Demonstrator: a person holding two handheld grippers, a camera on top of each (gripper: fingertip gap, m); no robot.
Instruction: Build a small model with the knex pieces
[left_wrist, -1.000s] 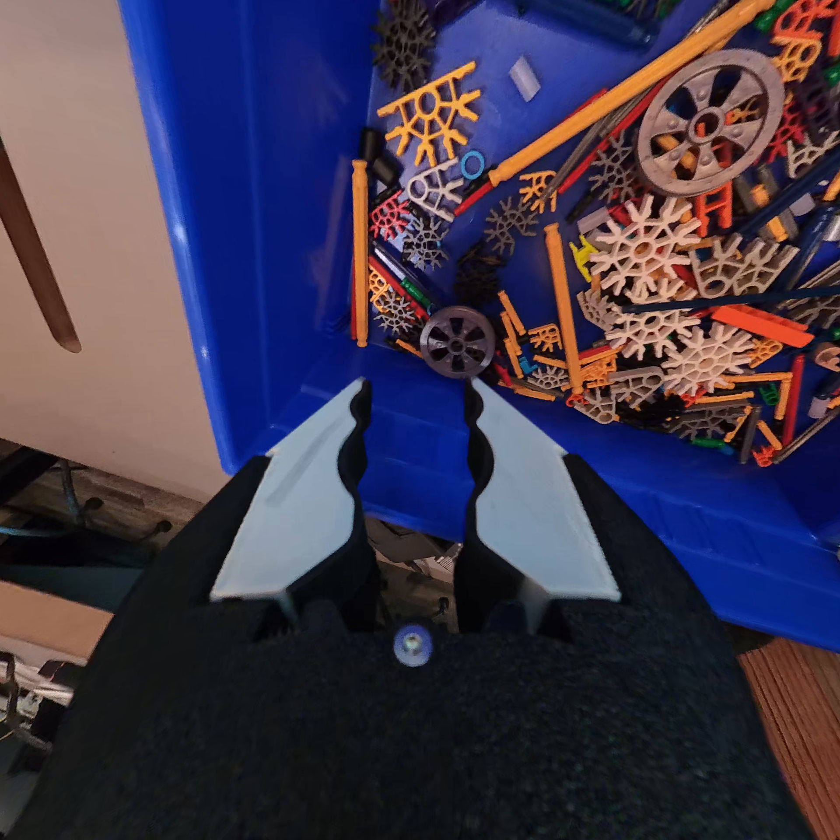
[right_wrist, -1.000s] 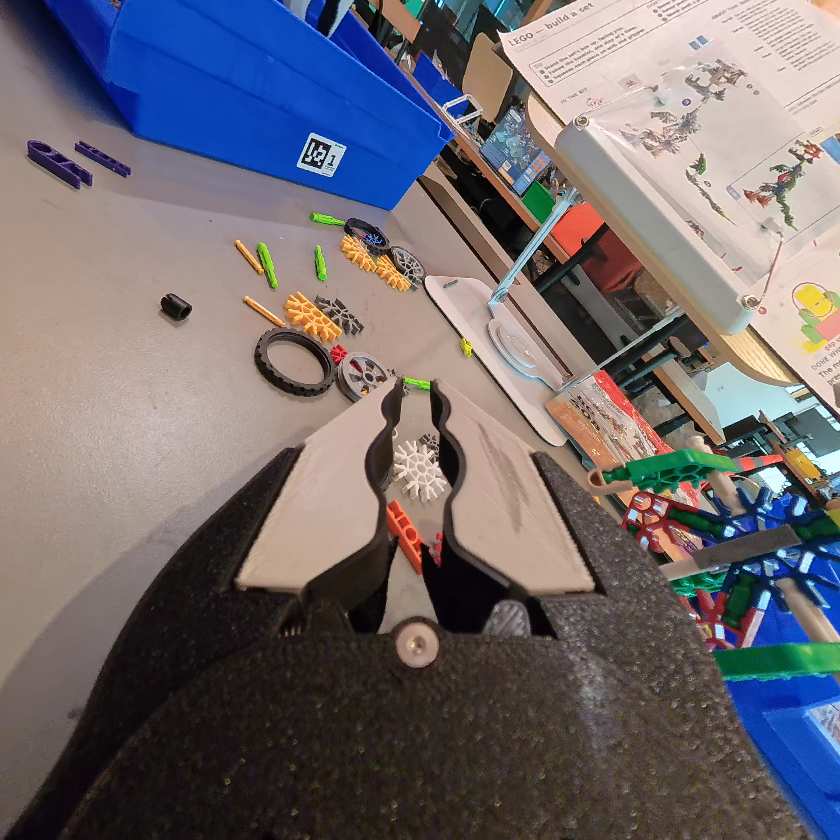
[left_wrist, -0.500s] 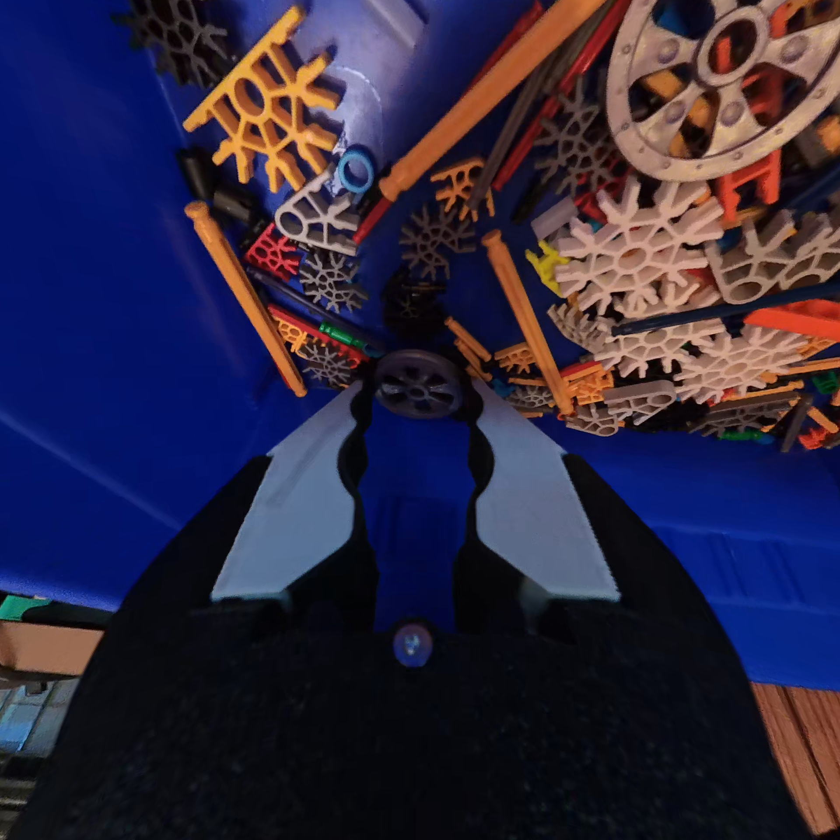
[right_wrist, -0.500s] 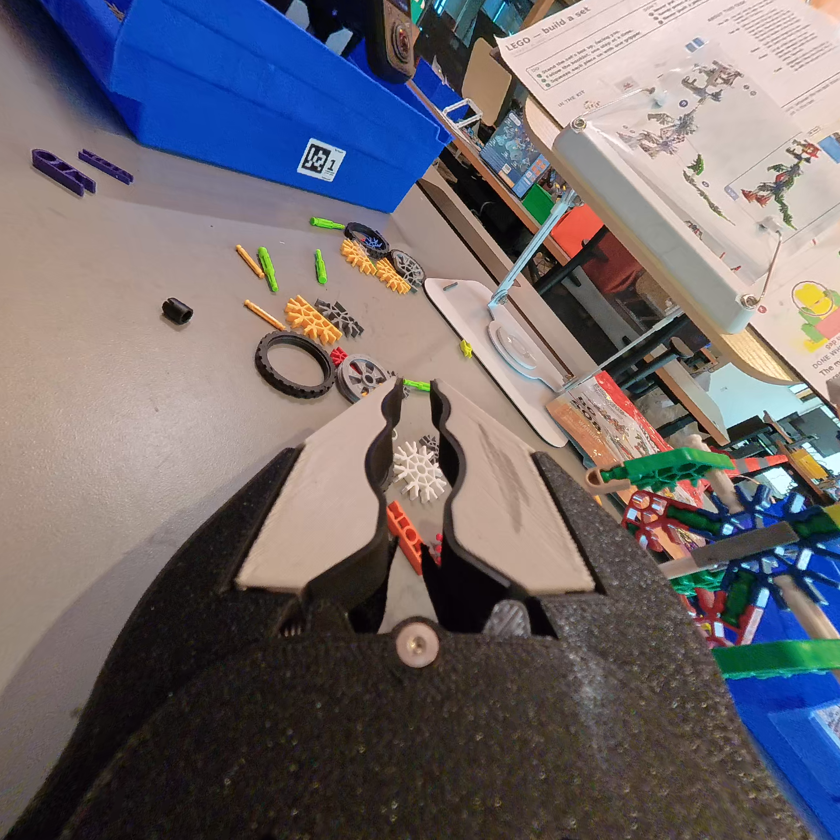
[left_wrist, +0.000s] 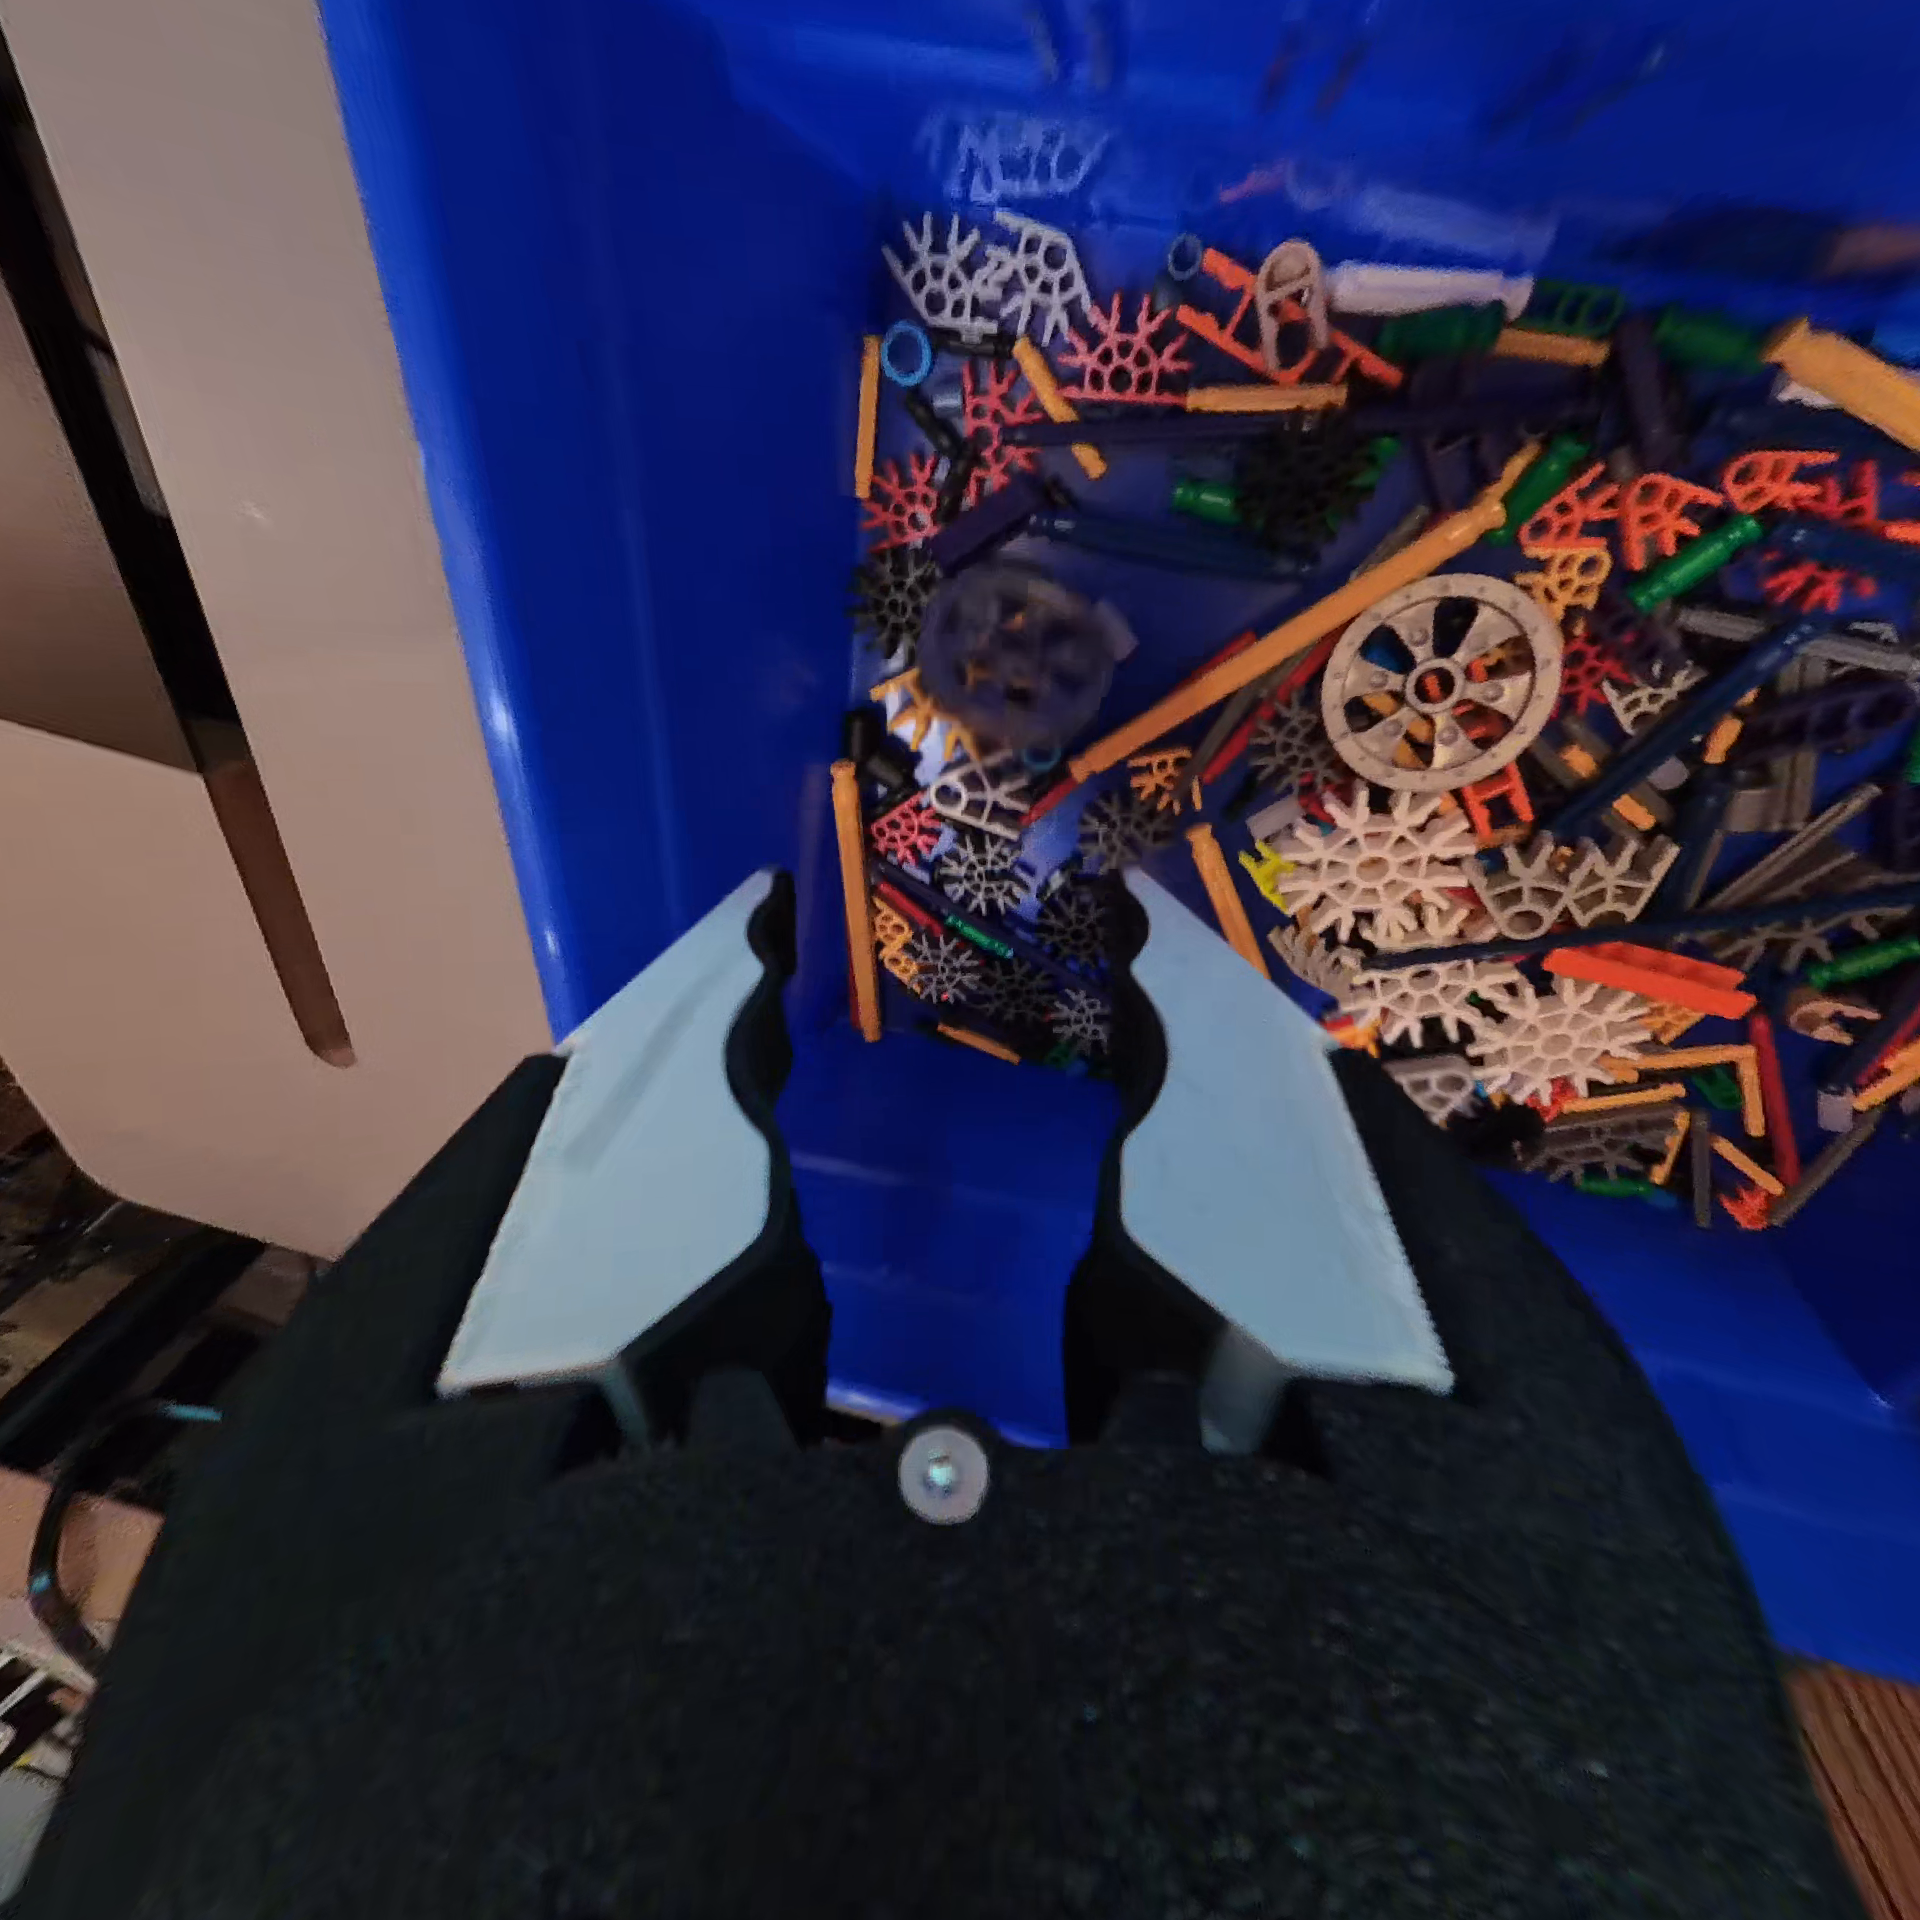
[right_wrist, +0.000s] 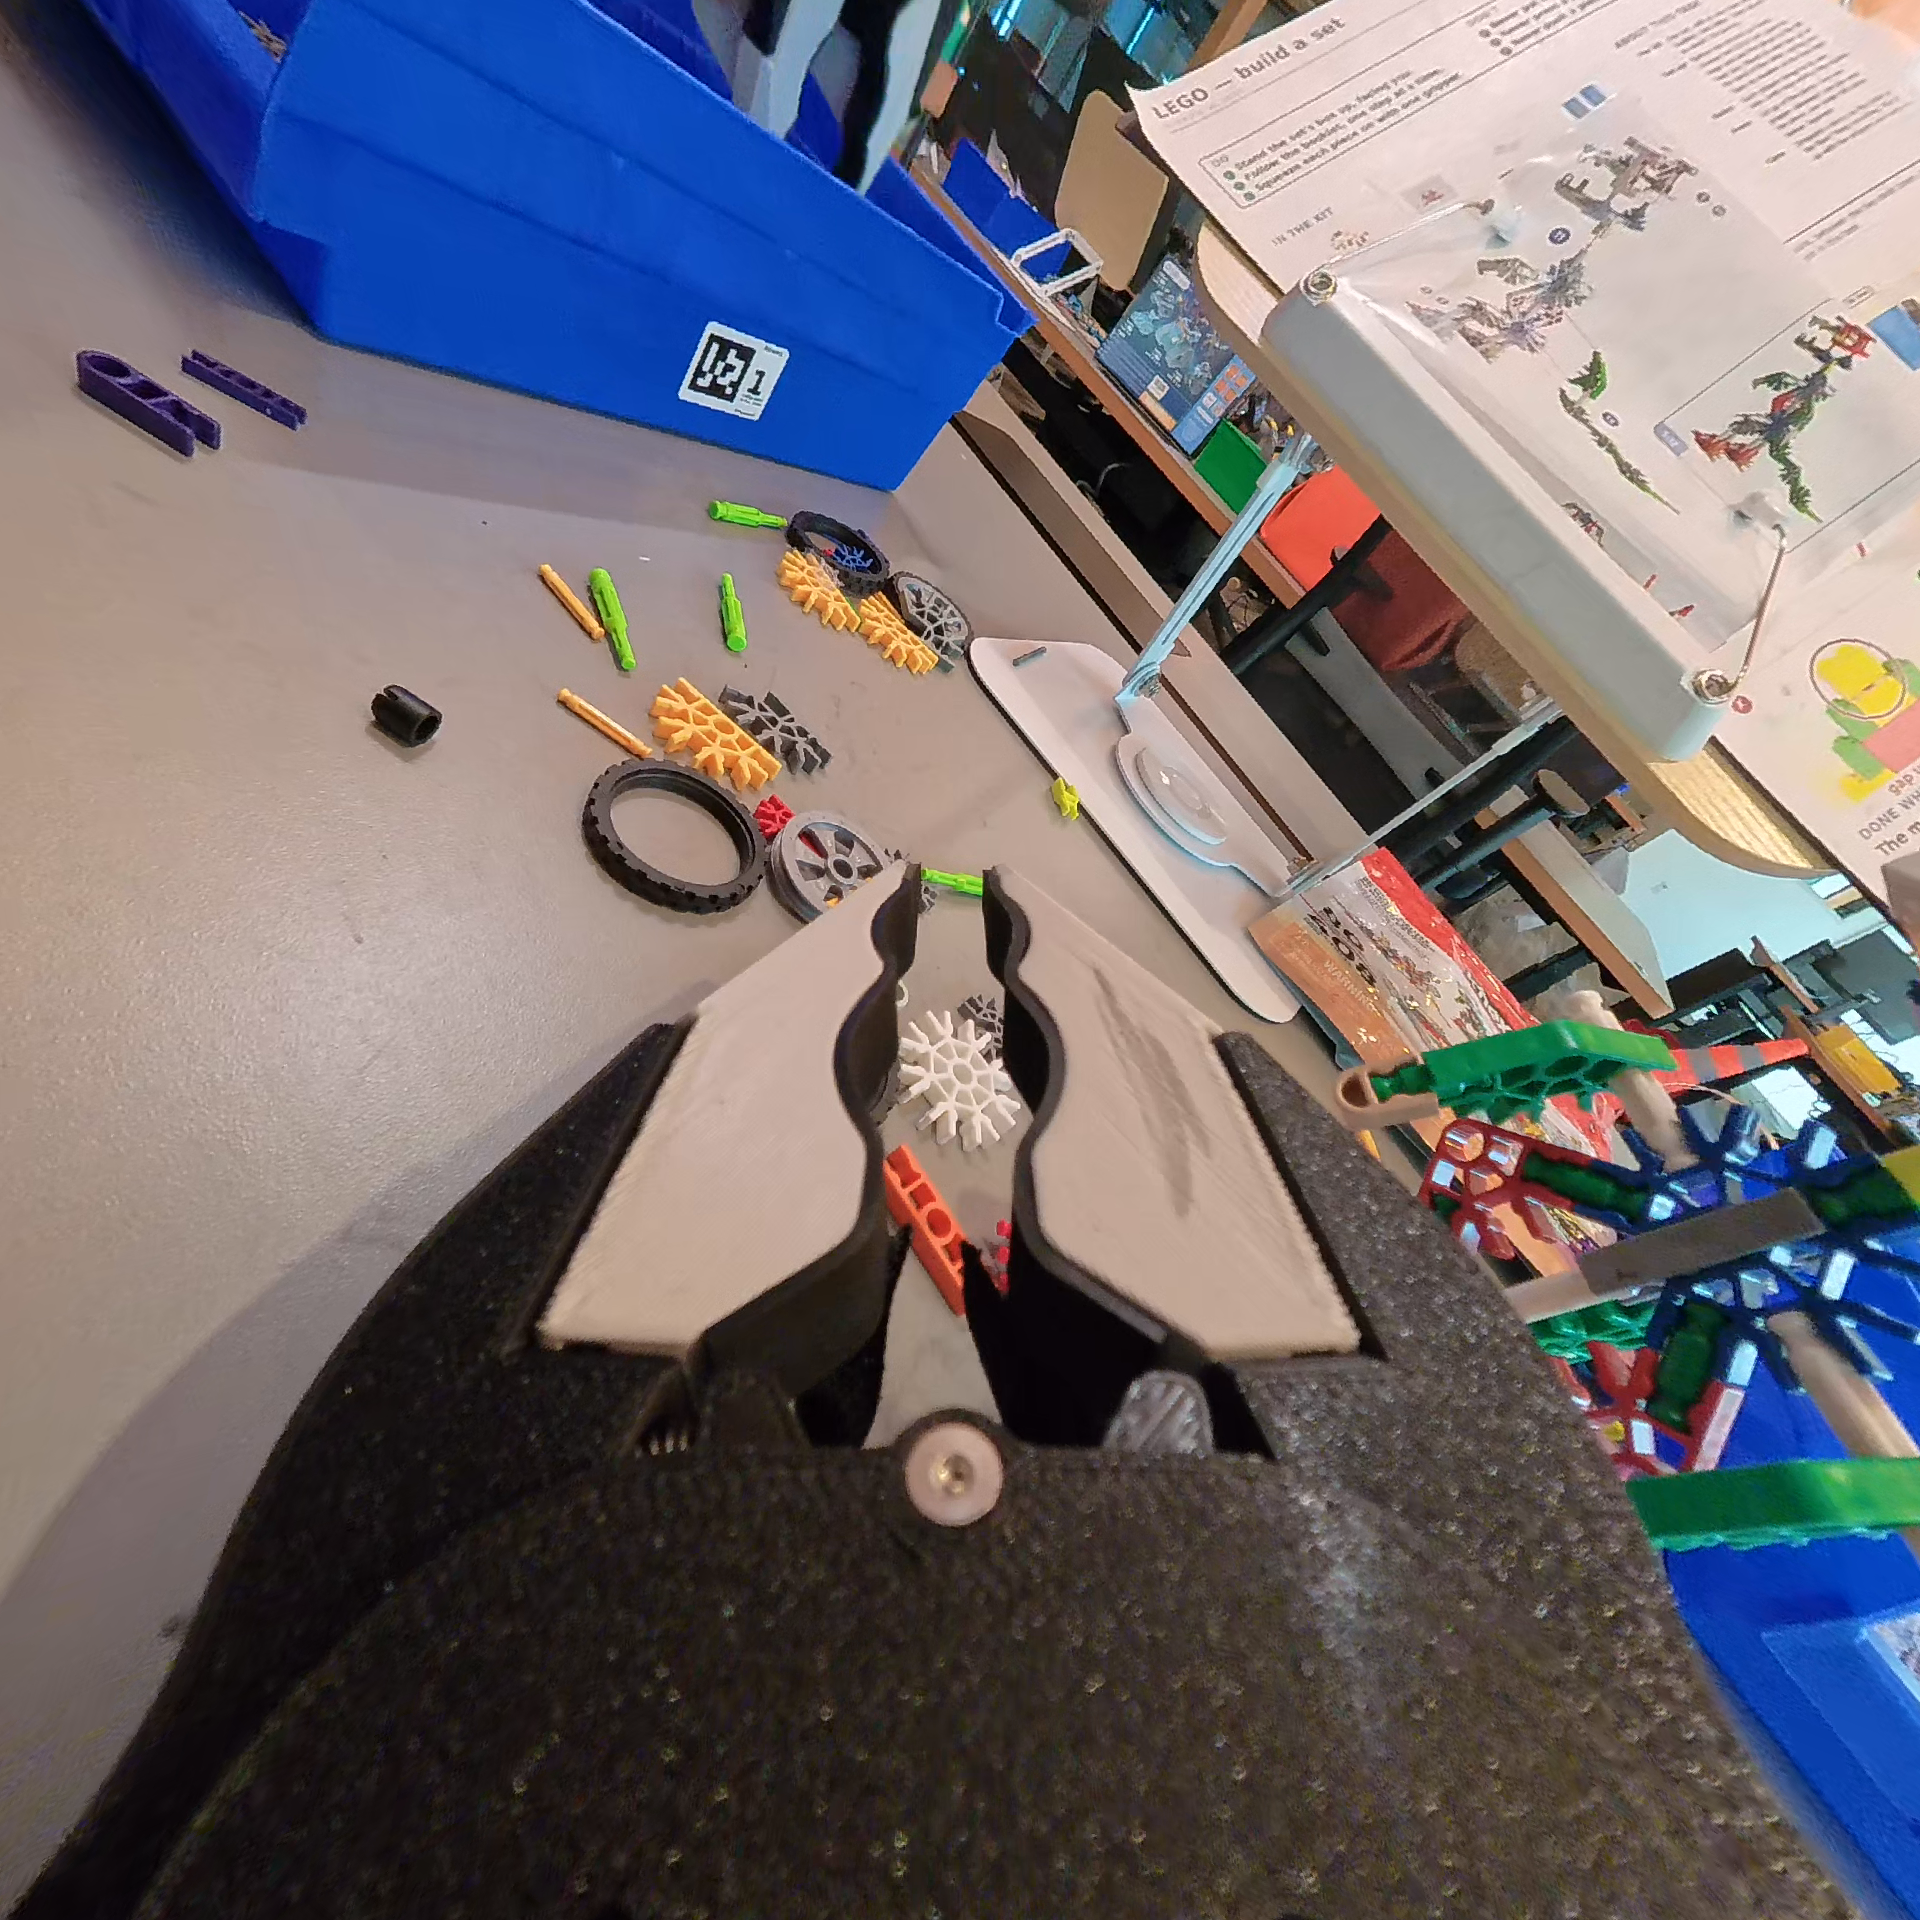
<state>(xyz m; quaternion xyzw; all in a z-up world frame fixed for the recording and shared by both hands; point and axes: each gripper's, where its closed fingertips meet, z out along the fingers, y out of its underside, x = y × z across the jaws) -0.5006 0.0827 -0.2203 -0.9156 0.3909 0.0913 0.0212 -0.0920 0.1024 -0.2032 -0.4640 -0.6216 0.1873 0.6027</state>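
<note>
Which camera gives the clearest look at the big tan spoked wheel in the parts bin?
The left wrist view. The big tan spoked wheel lies face-up and unobstructed on the pile inside the blue bin, beyond the open left gripper. The right wrist view shows only a blue bin's outer wall, not that wheel.

Left gripper (left_wrist: 951, 914): two pale grey wedge-shaped fingers (left_wrist: 644, 1164) with wavy black inner pads.
Left body: black, grainy foam-like shell behind the fingers; a round silver screw (left_wrist: 940, 1473) sits centred just behind their base.
Right gripper (right_wrist: 951, 894): matching grey ribbed fingers (right_wrist: 727, 1153) with black wavy pads; the right-hand finger carries dark scuff marks.
Right body: black speckled shell; a silver screw (right_wrist: 953, 1475) sits centred behind the fingers.
</note>
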